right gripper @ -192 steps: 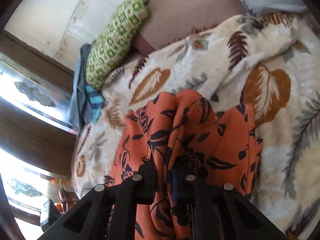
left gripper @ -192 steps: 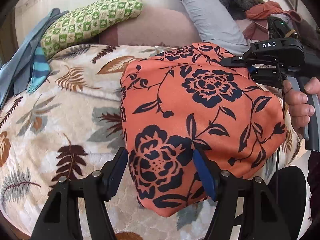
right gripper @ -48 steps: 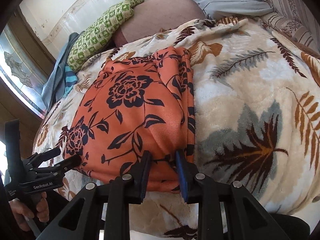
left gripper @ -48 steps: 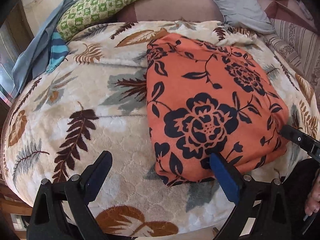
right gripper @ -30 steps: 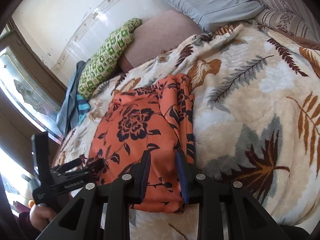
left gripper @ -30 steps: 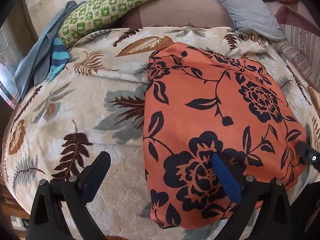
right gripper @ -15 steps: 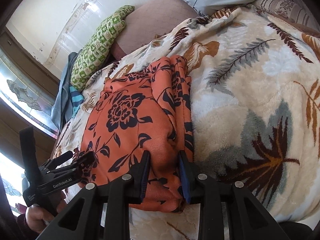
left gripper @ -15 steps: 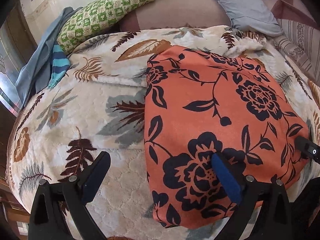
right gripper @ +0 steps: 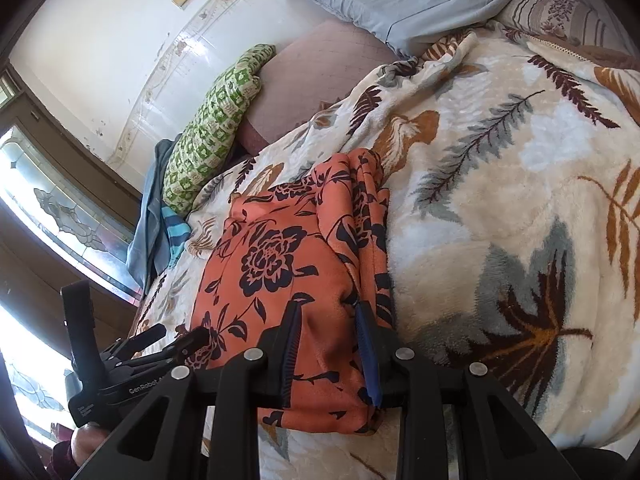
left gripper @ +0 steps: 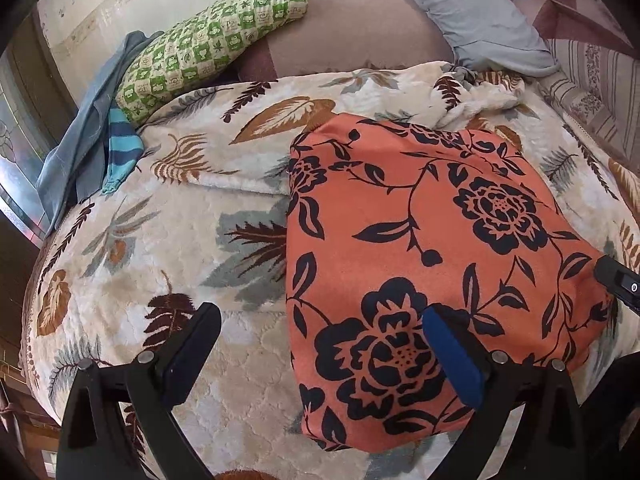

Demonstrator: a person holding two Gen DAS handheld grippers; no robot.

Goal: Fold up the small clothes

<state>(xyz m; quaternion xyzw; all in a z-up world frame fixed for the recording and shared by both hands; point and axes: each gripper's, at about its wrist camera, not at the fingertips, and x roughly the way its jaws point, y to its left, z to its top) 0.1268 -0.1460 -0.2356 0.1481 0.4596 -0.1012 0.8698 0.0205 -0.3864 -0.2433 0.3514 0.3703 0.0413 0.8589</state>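
Note:
An orange garment [left gripper: 420, 232] with a dark flower print lies folded on the leaf-patterned blanket [left gripper: 160, 248]. My left gripper [left gripper: 320, 348] stands wide open over its near left corner. One of its fingers [left gripper: 192, 344] is above the blanket, the other over the cloth, and neither presses. In the right wrist view my right gripper [right gripper: 328, 340] is shut on a bunched fold at the orange garment's [right gripper: 276, 264] near right edge. The left gripper [right gripper: 160, 344] shows at the lower left there, and the right gripper's tip [left gripper: 618, 284] shows at the cloth's right edge.
A green checked pillow [left gripper: 208, 44], a brown cushion [left gripper: 352, 36] and a grey-blue pillow [left gripper: 472, 16] line the wall at the back. Blue clothes [left gripper: 92, 148] lie at the far left by a window. The blanket edge drops away close in front.
The garment, earlier held up off the bed, now lies flat and folded. Over the last second the left gripper stayed over its near corner and the right gripper kept its grip while rolling slightly.

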